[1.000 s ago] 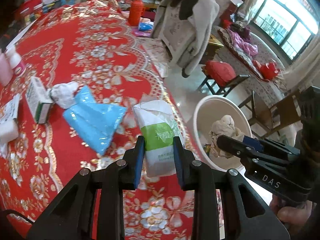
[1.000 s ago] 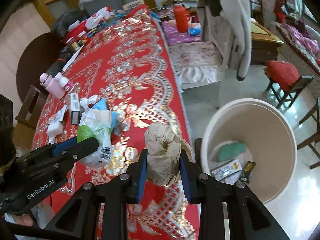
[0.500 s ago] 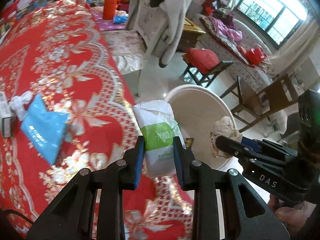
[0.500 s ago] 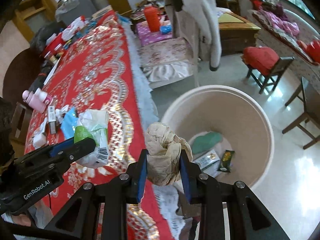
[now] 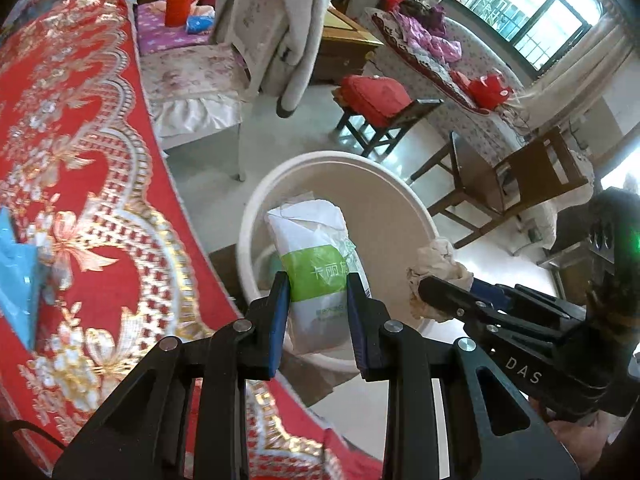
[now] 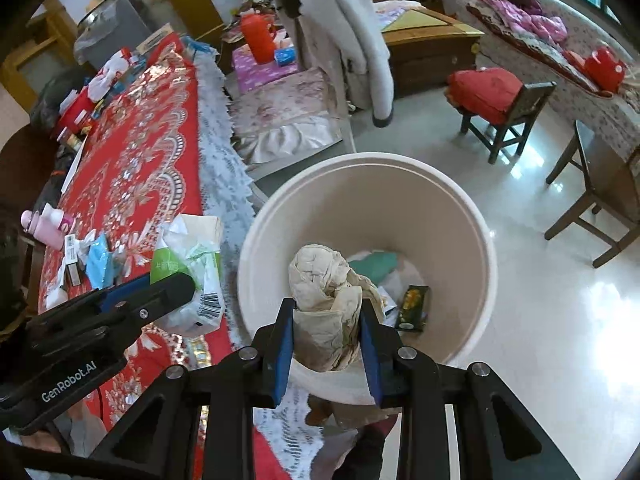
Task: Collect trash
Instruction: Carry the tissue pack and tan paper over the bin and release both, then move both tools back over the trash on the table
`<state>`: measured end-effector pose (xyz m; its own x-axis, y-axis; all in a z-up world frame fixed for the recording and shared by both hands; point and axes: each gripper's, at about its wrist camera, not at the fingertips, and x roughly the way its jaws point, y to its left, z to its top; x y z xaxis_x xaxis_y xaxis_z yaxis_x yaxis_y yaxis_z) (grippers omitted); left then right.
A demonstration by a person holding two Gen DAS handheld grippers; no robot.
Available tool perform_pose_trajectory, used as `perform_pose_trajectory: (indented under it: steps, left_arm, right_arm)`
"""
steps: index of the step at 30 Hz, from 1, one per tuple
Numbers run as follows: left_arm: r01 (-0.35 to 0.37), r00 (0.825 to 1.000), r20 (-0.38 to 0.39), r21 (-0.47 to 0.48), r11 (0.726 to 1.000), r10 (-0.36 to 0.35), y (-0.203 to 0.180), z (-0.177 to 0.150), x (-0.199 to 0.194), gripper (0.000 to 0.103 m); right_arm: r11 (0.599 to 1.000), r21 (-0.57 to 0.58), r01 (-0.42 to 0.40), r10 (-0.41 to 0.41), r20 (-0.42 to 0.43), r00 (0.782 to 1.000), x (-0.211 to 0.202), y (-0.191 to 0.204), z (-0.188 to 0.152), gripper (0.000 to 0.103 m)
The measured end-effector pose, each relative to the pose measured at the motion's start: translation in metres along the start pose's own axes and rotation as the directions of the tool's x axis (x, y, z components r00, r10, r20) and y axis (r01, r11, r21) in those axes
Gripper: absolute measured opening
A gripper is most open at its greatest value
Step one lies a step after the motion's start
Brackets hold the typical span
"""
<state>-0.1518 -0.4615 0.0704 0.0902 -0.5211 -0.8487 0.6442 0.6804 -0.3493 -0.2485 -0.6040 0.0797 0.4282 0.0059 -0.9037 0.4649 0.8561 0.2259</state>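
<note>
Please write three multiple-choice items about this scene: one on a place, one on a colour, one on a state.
1. Where is the bin?
A. on the table
B. on the floor beside the table
C. on a chair

2. What colour is the band on the packet in the left gripper?
A. green
B. yellow
C. black

3. What state is the right gripper in?
A. open, empty
B. shut on crumpled paper
C. shut on a bottle

Answers: 1 B, its rim stands on tiles by the tablecloth. 2 A, the band is green. 3 B, the pads press the paper.
</note>
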Motion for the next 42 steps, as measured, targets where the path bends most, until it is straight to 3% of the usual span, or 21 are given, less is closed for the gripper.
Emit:
perform_pose_trajectory:
  steps: [13, 16, 20, 22, 42]
  left_arm:
    - [0.024, 0.999, -0.039, -0.044, 0.999, -0.025, -0.004, 0.004, 0.026, 0.030]
    - [0.031, 0.998, -0.044, -0.057, 0.998, -0.033, -0.003, 0.005, 0.027, 0.034]
    - [0.036, 0.998, -0.050, -0.066, 0.997, -0.040, -0.001, 0.005, 0.028, 0.039]
    - [0.040, 0.998, -0.047, -0.070, 0.997, -0.043, 0.000, 0.006, 0.027, 0.042]
    - [-0.004, 1.000, 0.000, -0.078, 0.997, 0.004, 0.016, -0.004, -0.007, 0.042]
  right_arm:
    - [1.000, 0.025, 0.002, -0.002, -0.025, 1.000, 0.011, -0.028, 0.007, 0.029]
    - [0.999, 0.036, 0.008, -0.007, -0.031, 0.999, 0.012, -0.032, 0.008, 0.040]
    - [0.999, 0.050, 0.008, -0.006, -0.041, 0.999, 0.015, -0.036, 0.011, 0.042]
    - [0.999, 0.053, 0.011, -0.008, -0.047, 0.999, 0.015, -0.037, 0.011, 0.042]
    - [1.000, 0.016, 0.006, -0.005, -0.053, 0.999, 0.016, -0.014, 0.009, 0.044]
